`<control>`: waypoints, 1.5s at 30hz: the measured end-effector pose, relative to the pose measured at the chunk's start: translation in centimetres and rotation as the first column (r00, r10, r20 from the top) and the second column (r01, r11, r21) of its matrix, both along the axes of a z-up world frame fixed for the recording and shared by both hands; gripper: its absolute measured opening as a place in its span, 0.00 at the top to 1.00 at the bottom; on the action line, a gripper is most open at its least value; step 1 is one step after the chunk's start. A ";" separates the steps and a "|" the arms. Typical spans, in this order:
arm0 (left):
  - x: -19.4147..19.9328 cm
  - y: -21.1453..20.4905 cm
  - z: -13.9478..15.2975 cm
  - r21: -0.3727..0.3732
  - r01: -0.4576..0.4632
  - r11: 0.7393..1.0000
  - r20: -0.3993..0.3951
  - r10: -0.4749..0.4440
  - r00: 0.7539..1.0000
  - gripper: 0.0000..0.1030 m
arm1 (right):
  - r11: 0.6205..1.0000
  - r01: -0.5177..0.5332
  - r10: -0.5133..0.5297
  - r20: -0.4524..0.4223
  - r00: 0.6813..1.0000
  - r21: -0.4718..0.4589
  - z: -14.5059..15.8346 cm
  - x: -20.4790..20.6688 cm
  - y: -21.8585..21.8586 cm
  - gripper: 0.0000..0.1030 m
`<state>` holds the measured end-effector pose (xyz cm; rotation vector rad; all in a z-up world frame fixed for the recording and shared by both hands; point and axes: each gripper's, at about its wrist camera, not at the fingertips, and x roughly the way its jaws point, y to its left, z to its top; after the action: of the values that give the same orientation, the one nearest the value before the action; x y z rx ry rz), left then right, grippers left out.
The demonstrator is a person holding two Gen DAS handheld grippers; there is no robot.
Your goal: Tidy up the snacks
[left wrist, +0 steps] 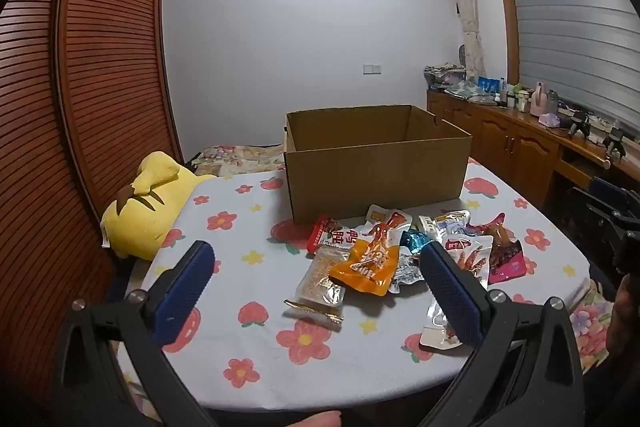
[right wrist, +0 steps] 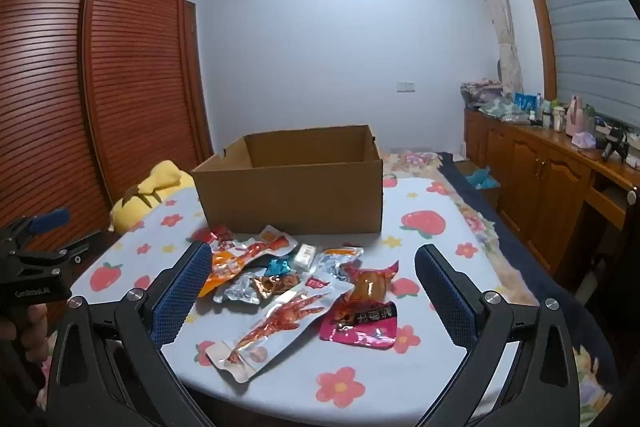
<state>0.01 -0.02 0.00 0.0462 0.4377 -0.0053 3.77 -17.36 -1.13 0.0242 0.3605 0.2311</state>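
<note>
snacks: loose pile of sealed packets (left wrist: 384,259) on the flowered tablecloth (left wrist: 248,211), just in front of the box
orange packet: (left wrist: 370,261) lies mid-pile, overlapping a clear pack of pale snack (left wrist: 320,285)
pink packet: (right wrist: 362,321) at right edge of pile, beside a clear pack with a red chicken-foot print (right wrist: 276,323)
teal foil piece: (right wrist: 278,265) small, in the middle of the pile
box: open-top cardboard box (left wrist: 376,167), upright on the table behind the snacks; floor of the box hidden
left gripper: (left wrist: 316,267) jaws spread wide, holding nothing, above near side of pile
right gripper: (right wrist: 314,281) jaws spread wide, holding nothing, pile between the blue pads but apart from them
plush: yellow plush toy (left wrist: 148,203) at left table edge, by the slatted wardrobe (left wrist: 100,67)
sideboard: wooden cabinet (right wrist: 548,179) on right, cluttered top
</note>
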 end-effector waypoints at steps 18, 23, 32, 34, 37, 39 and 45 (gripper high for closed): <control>-0.5 -0.4 0.7 0.005 0.000 1.000 0.016 0.000 1.000 0.00 | 1.000 0.002 -0.002 0.003 1.000 0.019 0.2 -1.0 -0.1 0.00; -0.5 -0.1 0.8 0.003 -0.002 1.000 0.017 0.002 1.000 0.00 | 1.000 0.010 -0.010 -0.001 1.000 0.017 0.4 -0.6 -0.3 0.00; -0.5 0.0 0.7 0.004 -0.002 1.000 0.019 0.002 1.000 0.00 | 1.000 0.008 -0.009 0.001 1.000 0.013 0.6 -0.8 -0.1 0.00; -0.5 0.0 0.7 0.005 -0.003 1.000 0.020 0.003 1.000 0.00 | 1.000 0.008 -0.008 0.001 1.000 0.014 0.6 -0.8 -0.1 0.00; -0.5 0.1 0.7 0.002 -0.001 1.000 0.020 0.001 1.000 0.00 | 1.000 0.009 -0.009 0.001 1.000 0.013 0.6 -0.8 -0.1 0.00; -0.5 0.1 0.7 0.004 -0.002 1.000 0.021 0.002 1.000 0.00 | 1.000 0.008 -0.008 0.001 1.000 0.014 0.6 -0.8 -0.1 0.00; -0.7 0.3 1.2 0.005 -0.001 1.000 0.028 0.001 1.000 0.00 | 1.000 0.008 -0.008 0.001 1.000 0.015 0.7 -0.8 -0.1 0.00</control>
<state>-0.65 0.25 1.19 0.0512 0.4099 -0.0024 3.00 -17.42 -0.47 0.0405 0.3576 0.2264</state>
